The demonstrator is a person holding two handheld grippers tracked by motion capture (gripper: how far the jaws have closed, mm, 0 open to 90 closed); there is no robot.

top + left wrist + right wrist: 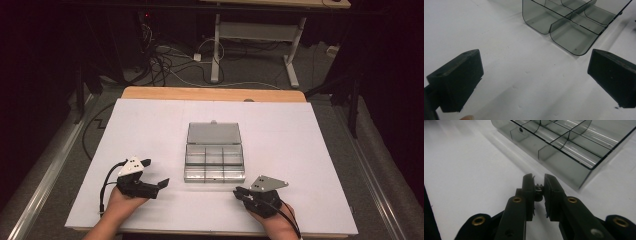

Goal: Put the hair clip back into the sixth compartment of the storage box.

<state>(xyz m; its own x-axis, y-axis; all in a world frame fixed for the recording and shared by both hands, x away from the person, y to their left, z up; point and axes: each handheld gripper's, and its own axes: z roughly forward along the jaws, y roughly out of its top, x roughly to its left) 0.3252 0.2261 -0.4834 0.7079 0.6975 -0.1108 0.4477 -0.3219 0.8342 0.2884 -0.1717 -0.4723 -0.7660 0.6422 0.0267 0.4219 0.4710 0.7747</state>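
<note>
A clear smoky plastic organiser box (215, 162) with several empty compartments lies mid-table, its lid (214, 133) folded back flat behind it. My left gripper (162, 184) rests on the white table left of the box's front. In the left gripper view this gripper (534, 80) stands wide open over bare table, with the box (571, 37) ahead. My right gripper (239, 192) sits right of the box's front corner. In the right gripper view its jaws (539, 190) are nearly together, pinching a small black part (538, 191) just short of the box wall (559, 160).
The white table top (150, 125) has bare room on both sides of the box. A wooden strip (210, 93) edges its far side. Beyond it are floor cables (165, 60) and the legs of another desk (216, 45).
</note>
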